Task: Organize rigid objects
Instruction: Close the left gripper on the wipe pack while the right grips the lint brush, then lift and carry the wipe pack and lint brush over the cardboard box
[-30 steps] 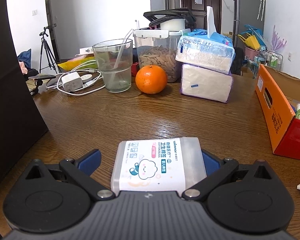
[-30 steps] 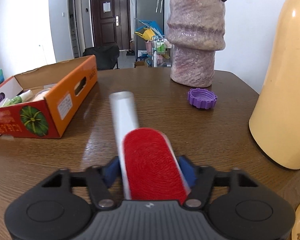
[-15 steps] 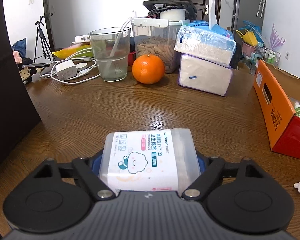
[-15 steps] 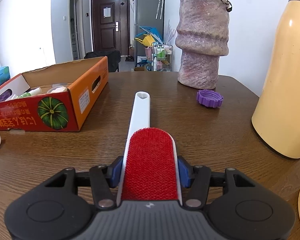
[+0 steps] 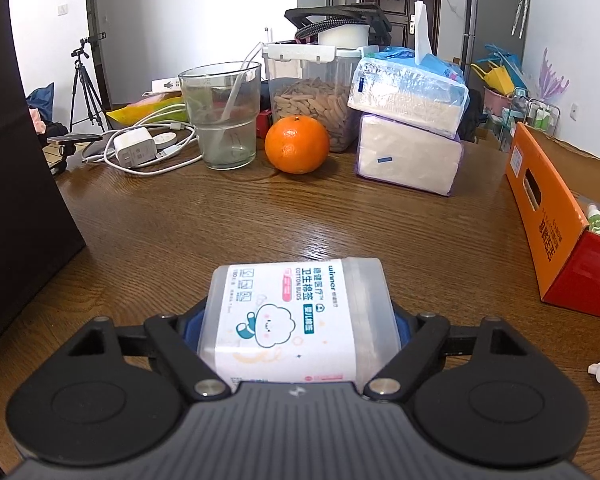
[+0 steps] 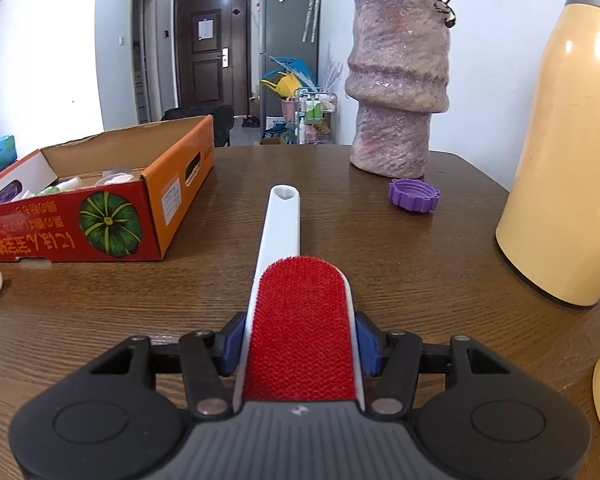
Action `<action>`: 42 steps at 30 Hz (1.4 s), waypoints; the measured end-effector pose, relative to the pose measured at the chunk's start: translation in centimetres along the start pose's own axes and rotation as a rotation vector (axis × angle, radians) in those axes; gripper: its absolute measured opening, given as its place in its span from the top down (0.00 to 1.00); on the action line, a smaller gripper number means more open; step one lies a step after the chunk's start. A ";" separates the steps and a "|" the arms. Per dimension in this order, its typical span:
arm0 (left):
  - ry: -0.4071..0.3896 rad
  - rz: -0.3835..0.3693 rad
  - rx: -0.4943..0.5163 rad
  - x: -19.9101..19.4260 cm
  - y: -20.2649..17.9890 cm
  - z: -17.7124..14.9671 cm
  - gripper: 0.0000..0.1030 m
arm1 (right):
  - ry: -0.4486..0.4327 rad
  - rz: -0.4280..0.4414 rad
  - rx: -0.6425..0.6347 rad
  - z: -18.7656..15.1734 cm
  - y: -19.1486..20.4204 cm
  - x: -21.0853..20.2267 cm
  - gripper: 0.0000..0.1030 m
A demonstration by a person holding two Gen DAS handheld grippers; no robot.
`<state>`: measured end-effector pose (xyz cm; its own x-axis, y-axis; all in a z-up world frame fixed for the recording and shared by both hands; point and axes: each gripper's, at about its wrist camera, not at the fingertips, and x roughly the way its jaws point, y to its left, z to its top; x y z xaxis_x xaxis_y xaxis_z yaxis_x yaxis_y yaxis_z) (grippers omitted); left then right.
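Both tongs grip: my left gripper (image 5: 296, 328) clamps the cotton-bud box (image 5: 296, 320), my right gripper (image 6: 300, 344) the lint brush (image 6: 300, 332), handle toward twelve o'clock.

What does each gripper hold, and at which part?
Left gripper: cotton bud box, by its two sides. Right gripper: lint brush, at its red head.

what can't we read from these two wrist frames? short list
- Left wrist view: the rear of the cotton bud box and the left gripper pads' contact, hidden by the box and the gripper body.
- Left wrist view: the orange box is cut off by the right edge, its contents mostly out of view.
- Right wrist view: the near end of the lint brush, hidden under the right gripper body.
- Right wrist view: the cream flask top, cut off by the edge.
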<state>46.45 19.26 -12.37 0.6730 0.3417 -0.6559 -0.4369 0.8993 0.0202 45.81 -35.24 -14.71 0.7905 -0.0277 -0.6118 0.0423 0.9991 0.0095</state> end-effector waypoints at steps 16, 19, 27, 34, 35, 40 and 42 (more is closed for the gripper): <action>-0.033 0.002 -0.006 -1.1 0.0 -0.1 0.19 | -0.051 -0.005 0.042 -0.9 0.8 -2.0 0.47; -0.045 0.001 -0.002 -1.7 -0.1 -0.3 0.19 | -0.059 -0.008 0.051 -1.2 0.9 -2.6 0.47; -0.072 -0.025 0.009 -3.5 -0.9 -0.9 0.19 | -0.092 -0.014 0.080 -2.0 1.2 -4.5 0.47; -0.106 -0.067 0.028 -6.3 -2.0 -1.9 0.19 | -0.126 0.000 0.086 -2.7 2.0 -6.6 0.47; -0.110 -0.072 0.032 -6.8 -2.2 -2.1 0.19 | -0.131 0.003 0.085 -2.8 2.2 -6.9 0.47; -0.133 -0.109 0.045 -8.9 -3.1 -3.0 0.19 | -0.159 0.026 0.087 -3.4 3.1 -8.7 0.47; -0.138 -0.123 0.049 -9.7 -3.4 -3.3 0.19 | -0.167 0.037 0.089 -3.6 3.5 -9.3 0.47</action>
<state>39.41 11.95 -8.59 0.7964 0.2599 -0.5460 -0.3191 0.9476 -0.0144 36.41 -31.41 -11.84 0.8828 -0.0036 -0.4698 0.0594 0.9928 0.1042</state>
